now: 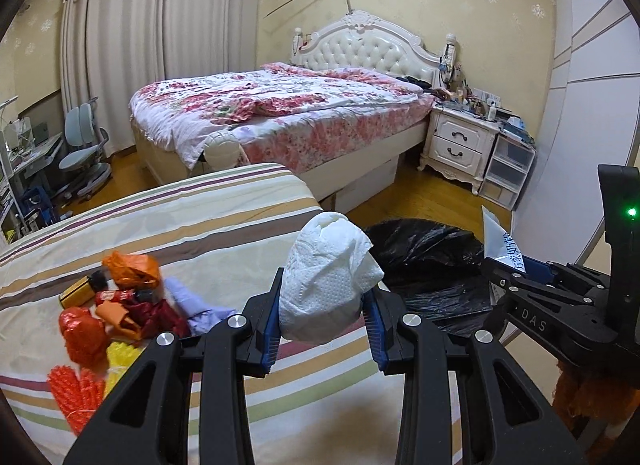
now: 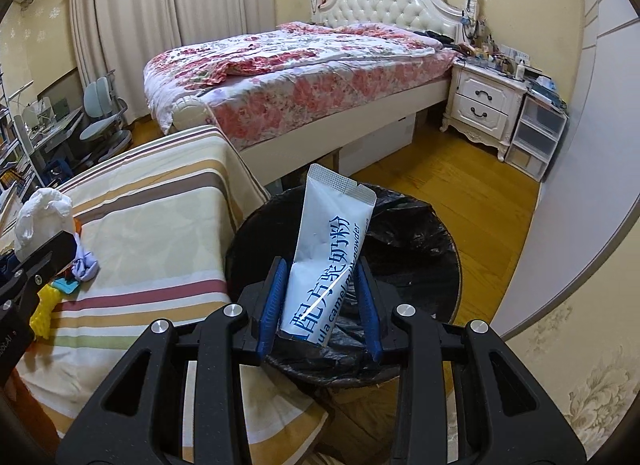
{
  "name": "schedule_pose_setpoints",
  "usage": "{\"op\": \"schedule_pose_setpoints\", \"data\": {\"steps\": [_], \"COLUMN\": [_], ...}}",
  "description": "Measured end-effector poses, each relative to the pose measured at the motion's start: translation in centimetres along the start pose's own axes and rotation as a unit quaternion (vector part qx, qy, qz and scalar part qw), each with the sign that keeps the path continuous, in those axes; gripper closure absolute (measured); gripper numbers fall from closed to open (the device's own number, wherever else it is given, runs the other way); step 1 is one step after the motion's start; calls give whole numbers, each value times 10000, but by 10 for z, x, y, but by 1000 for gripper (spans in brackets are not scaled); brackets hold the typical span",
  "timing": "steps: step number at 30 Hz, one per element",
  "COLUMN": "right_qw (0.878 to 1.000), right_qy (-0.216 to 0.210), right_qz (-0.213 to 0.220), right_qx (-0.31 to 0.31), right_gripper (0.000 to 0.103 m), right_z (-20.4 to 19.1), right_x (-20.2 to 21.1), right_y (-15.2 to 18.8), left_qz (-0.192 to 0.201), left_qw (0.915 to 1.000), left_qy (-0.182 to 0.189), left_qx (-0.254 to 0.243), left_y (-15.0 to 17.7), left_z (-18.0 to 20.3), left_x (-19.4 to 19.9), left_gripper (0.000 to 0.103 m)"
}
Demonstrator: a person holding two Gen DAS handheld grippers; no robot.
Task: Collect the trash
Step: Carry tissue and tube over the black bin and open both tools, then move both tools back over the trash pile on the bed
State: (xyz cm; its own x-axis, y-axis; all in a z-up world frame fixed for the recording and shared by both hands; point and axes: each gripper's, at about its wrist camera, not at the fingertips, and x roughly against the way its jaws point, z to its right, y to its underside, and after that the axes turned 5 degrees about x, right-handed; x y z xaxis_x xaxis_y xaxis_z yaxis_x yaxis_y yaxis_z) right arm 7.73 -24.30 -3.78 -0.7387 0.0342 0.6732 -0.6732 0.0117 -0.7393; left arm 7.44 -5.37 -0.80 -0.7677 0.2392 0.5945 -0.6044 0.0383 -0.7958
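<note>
My left gripper (image 1: 326, 309) is shut on a crumpled white tissue (image 1: 328, 277), held above the right edge of the striped cloth (image 1: 192, 225). Just beyond it stands the bin lined with a black bag (image 1: 424, 261). My right gripper (image 2: 323, 301) is shut on a white milk powder sachet (image 2: 328, 261) with blue print, held over the bin's black bag (image 2: 408, 241). In the left wrist view the right gripper (image 1: 496, 269) shows at the right with the sachet (image 1: 496, 241). Loose trash lies on the cloth: orange wrappers (image 1: 132, 269), red net (image 1: 76, 393), a purple scrap (image 1: 192, 301).
A bed with a floral quilt (image 1: 272, 105) fills the back of the room, with a white nightstand (image 1: 460, 141) and plastic drawers (image 1: 508, 169) to its right. A desk chair (image 1: 84, 145) stands at the left by the curtains. Wooden floor (image 2: 460, 185) lies beyond the bin.
</note>
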Motion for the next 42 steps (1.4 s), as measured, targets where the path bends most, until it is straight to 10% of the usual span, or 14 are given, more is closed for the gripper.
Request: {"op": "schedule_pose_setpoints", "data": {"steps": [32, 42], "right_qw": [9993, 9983], "right_qy": [146, 337], "right_qz": [-182, -118], "right_qx": [-282, -456], "right_gripper": [68, 56], "right_z": [52, 64], "right_x": [-41, -38], "right_y": [-14, -15], "left_qz": [-539, -392], "left_qw": [9973, 9978], "left_qy": [-101, -101], "left_qx": [-496, -528], "left_y": [-13, -16], "left_z": [63, 65], "left_x": [-99, -97], "left_gripper": [64, 29]}}
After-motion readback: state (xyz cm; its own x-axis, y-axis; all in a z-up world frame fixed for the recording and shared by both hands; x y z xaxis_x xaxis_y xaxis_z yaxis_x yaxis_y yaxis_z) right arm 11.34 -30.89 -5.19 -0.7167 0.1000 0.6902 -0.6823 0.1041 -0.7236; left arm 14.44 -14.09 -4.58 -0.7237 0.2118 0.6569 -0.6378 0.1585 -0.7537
